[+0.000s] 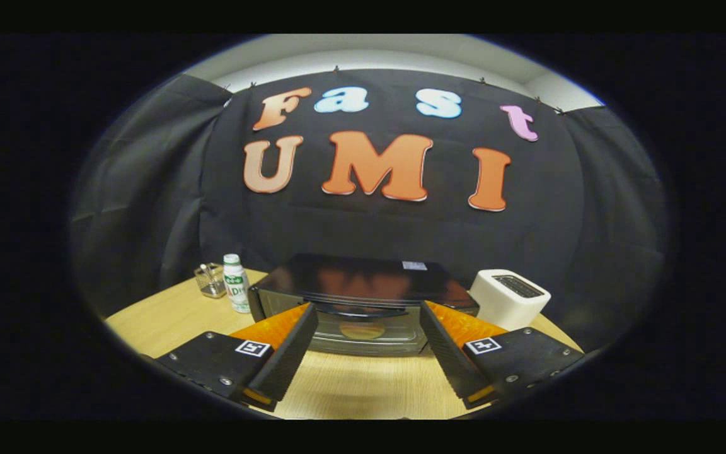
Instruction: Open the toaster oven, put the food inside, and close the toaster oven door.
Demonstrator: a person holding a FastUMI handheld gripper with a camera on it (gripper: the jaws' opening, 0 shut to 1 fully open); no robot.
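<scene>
A black toaster oven stands on the wooden table straight ahead of me, its glass door shut. The door's dark curved handle runs along the top of the glass. Through the glass a round tan shape shows; I cannot tell whether it is food inside or a reflection. My gripper is open, its fingers spread wide to either side of the handle, level with it and close to the door. Nothing is between the fingers.
Left of the oven stand a small white bottle with a green label and a little clear container. A white slot toaster sits at the oven's right. Bare table lies beneath the fingers.
</scene>
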